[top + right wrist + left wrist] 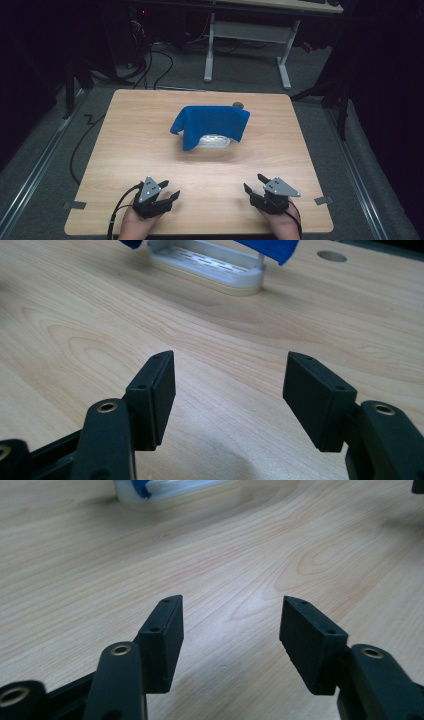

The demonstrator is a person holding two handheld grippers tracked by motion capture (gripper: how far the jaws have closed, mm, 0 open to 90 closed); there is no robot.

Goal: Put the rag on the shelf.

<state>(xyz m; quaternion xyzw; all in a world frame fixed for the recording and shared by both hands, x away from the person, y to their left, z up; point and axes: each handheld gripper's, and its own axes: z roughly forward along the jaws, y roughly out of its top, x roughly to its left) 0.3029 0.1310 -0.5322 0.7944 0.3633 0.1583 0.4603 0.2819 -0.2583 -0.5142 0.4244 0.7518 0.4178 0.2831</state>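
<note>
I've got both grippers parked at the near edge of the wooden surface (150, 150), each held in one of my hands. The left gripper (167, 190) sits at the near left, jaws spread wide with nothing between them; in the left gripper view (231, 625) I see bare wood grain through the gap. The right gripper (255, 182) sits at the near right, well apart from the left one, jaws likewise standing apart and empty; the right gripper view (230, 385) gives me the same open gap over bare wood.

Out in the middle of the surface, well ahead of both grippers, there's a blue cloth (210, 123) draped over something, hanging down on the left and right sides like a little tent. Under its front edge a white plastic tray (215, 141) peeks out. In the right gripper view that tray (210, 265) looks shallow, with rounded corners and rows of slots in its bottom, and the cloth's blue corners (270, 247) hang above it. What holds the cloth up, I can't tell.

Just behind the cloth's right end there's a small round hole (238, 105) in the surface, also clear in the right gripper view (332, 256). Beyond the surface, a white-legged desk (247, 35) stands on grey floor, with cables trailing to the left.
</note>
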